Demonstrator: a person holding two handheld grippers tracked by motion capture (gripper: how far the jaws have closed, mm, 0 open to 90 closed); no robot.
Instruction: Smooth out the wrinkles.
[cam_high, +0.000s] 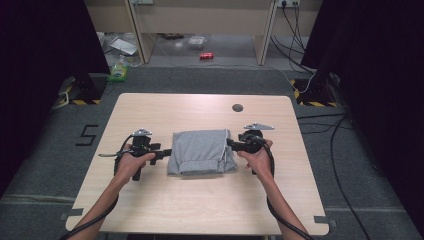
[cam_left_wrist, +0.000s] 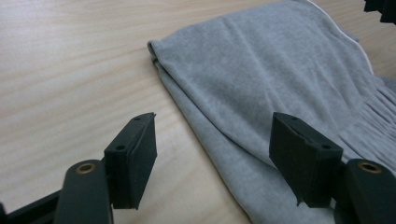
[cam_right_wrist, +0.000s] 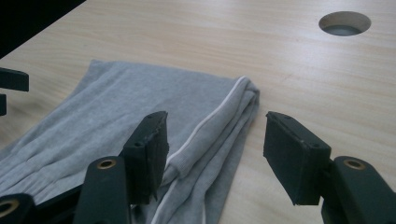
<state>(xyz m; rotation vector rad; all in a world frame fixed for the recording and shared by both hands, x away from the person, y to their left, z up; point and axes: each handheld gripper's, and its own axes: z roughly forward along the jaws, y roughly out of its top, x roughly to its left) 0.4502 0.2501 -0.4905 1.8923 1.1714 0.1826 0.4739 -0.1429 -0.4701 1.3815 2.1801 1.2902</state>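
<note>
The folded grey sweatpants (cam_high: 202, 152) lie flat on the counter (cam_high: 150, 210), so the left gripper (cam_high: 165, 153) and right gripper (cam_high: 231, 144) flank them, jaws apart, gripping nothing.

You have bare table (cam_high: 150, 210) on every side of the folded grey cloth (cam_high: 202, 151), widest along the near edge and in the far band, where only the round cable hole (cam_high: 237, 107) breaks the top, right of centre. The left gripper (cam_high: 164, 153) and right gripper (cam_high: 231, 143) sit just beside the cloth's left and right edges, jaws apart with nothing pinched, so each blocks a sideways pass there. Your forearms take up the near corners; the middle of the near side lies open.
</note>
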